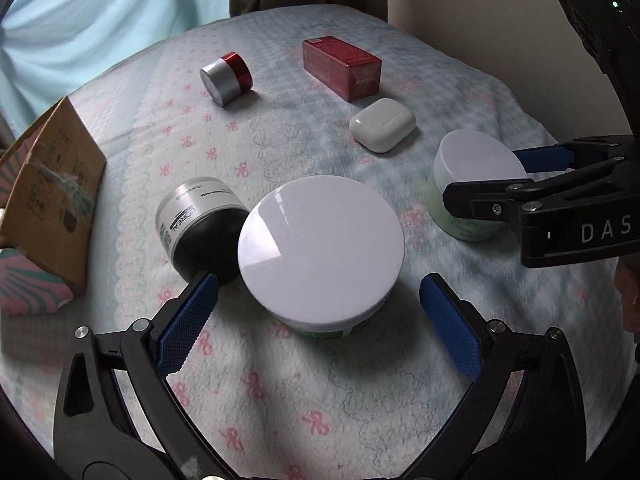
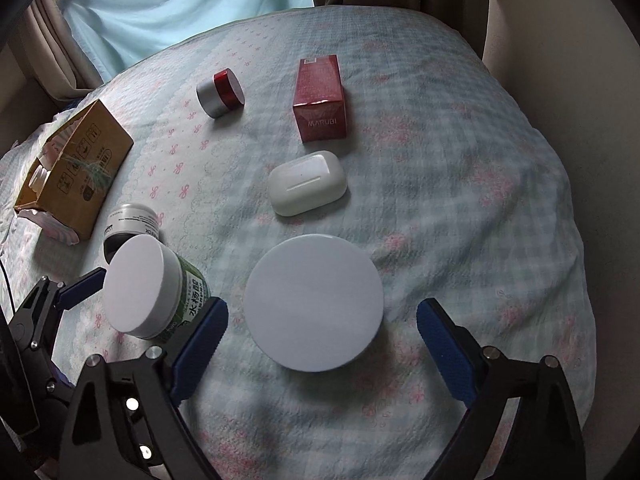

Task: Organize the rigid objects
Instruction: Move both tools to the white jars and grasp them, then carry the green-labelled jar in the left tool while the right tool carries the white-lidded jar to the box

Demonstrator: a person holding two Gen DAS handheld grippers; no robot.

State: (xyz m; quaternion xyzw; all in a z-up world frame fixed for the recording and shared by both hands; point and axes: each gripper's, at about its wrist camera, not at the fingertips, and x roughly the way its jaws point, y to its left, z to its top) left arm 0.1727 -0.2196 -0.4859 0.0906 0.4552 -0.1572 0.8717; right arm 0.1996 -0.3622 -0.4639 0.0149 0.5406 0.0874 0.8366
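Two white-lidded green jars stand on the bed. My left gripper [image 1: 318, 300] is open around one jar [image 1: 322, 244], fingers apart from it. My right gripper [image 2: 322, 320] is open around the other jar [image 2: 314, 300]; in the left wrist view it [image 1: 488, 176] straddles that jar [image 1: 472, 176]. The left gripper's jar [image 2: 152, 292] also shows in the right wrist view. A black L'Oreal jar [image 1: 200, 224] lies on its side touching the left jar. A red-and-silver jar [image 1: 228, 76], a red box [image 1: 344, 66] and a white earbud case [image 1: 382, 124] lie farther off.
An open cardboard box [image 1: 48, 200] lies tipped at the left on a pink striped cloth [image 1: 24, 288]. The floral bedspread [image 1: 280, 400] drops off at the right towards a beige wall. Blue curtains [image 2: 180, 4] hang behind.
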